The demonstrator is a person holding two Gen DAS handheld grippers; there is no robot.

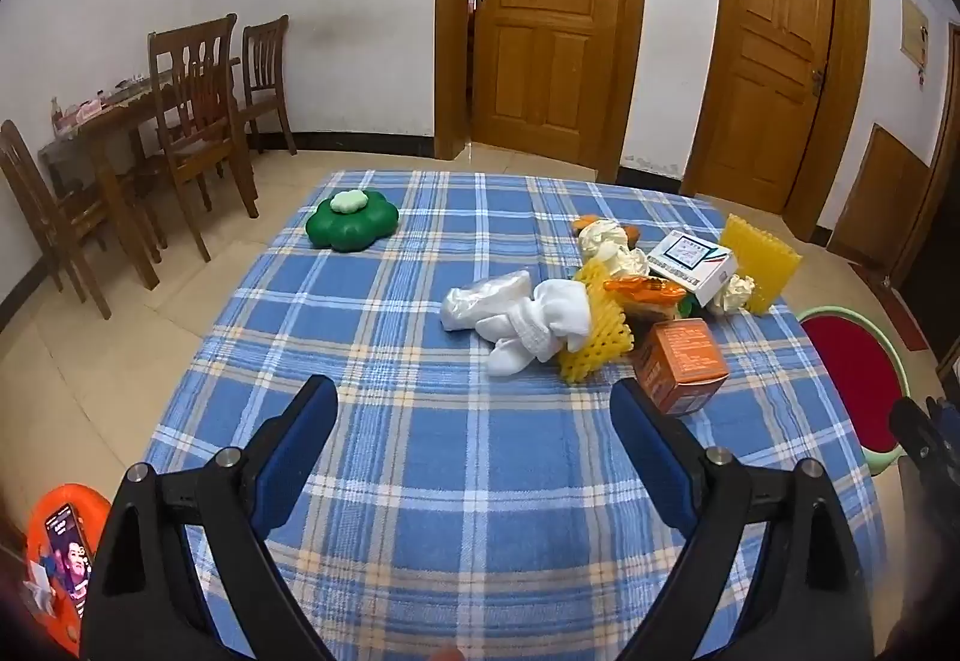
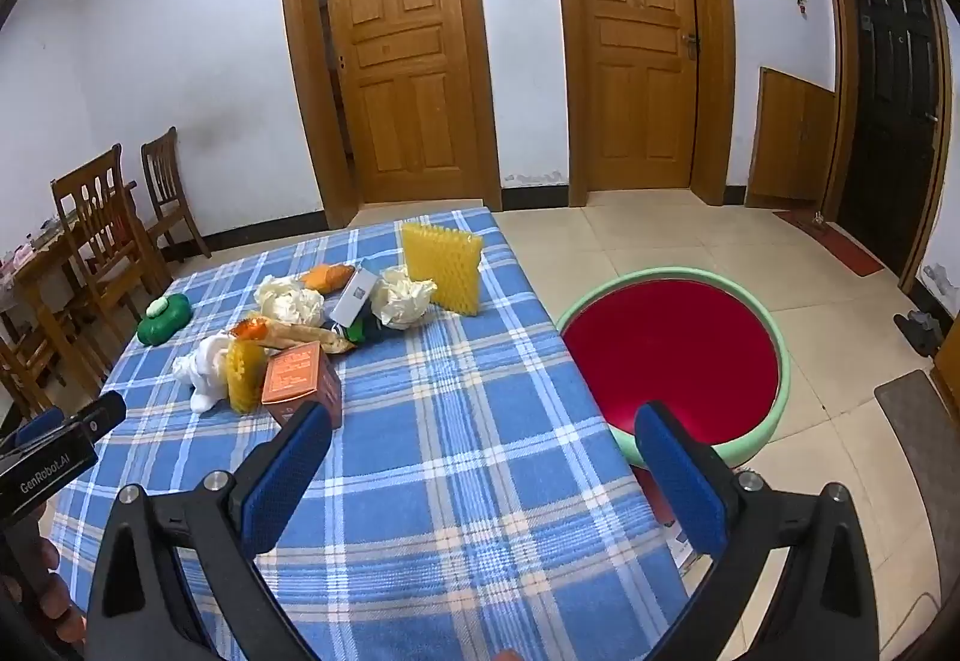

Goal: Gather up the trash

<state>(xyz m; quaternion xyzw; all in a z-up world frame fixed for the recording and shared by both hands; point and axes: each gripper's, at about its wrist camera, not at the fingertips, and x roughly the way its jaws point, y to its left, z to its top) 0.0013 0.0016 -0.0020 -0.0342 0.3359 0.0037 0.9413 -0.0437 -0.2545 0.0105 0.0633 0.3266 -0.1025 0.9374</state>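
A heap of trash lies on the blue plaid tablecloth (image 1: 420, 481): an orange box (image 1: 684, 364) (image 2: 300, 382), yellow foam net (image 1: 597, 337), white foam wrap (image 1: 534, 331), a clear plastic bag (image 1: 480, 298), crumpled paper (image 1: 606, 238) (image 2: 405, 298), a white carton (image 1: 696, 259), an orange wrapper (image 1: 645, 292) and a yellow foam sheet (image 1: 762, 256) (image 2: 444, 265). A red basin with a green rim (image 2: 672, 355) (image 1: 852, 367) stands right of the table. My left gripper (image 1: 477, 403) is open and empty, short of the heap. My right gripper (image 2: 480, 430) is open and empty over the table's right edge.
A green flower-shaped object (image 1: 351, 220) (image 2: 163, 322) sits at the table's far left. An orange stool with a phone (image 1: 63, 547) is at lower left. Wooden chairs and a dining table (image 1: 144, 145) stand at left. Wooden doors (image 2: 408, 61) line the back wall.
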